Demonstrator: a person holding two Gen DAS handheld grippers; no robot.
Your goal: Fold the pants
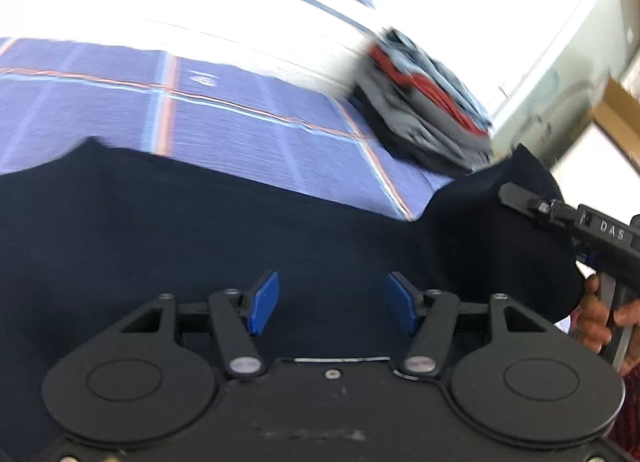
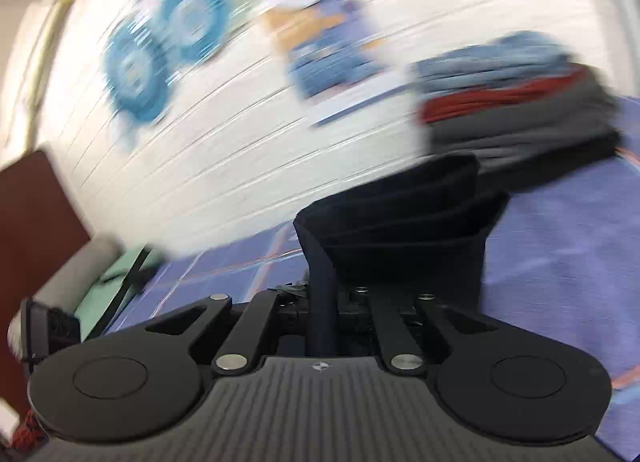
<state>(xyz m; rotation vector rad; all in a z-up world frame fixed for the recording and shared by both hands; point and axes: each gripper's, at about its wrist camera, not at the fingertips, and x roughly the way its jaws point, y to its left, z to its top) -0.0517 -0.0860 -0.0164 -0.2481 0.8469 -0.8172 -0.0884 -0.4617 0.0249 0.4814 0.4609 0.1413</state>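
Note:
Dark navy pants lie spread on a blue checked bedsheet. Above them my left gripper stands open, its blue pads apart with only flat cloth beneath. My right gripper is shut on a bunched fold of the pants, which rises in pleats from between its jaws and hides the fingertips. In the left wrist view the right gripper comes in from the right, held by a hand, and lifts a corner of the pants off the bed.
A pile of folded clothes in grey, red and light blue sits at the back of the bed, also seen as the pile. Behind is a white wall with posters. A cardboard box is at far right.

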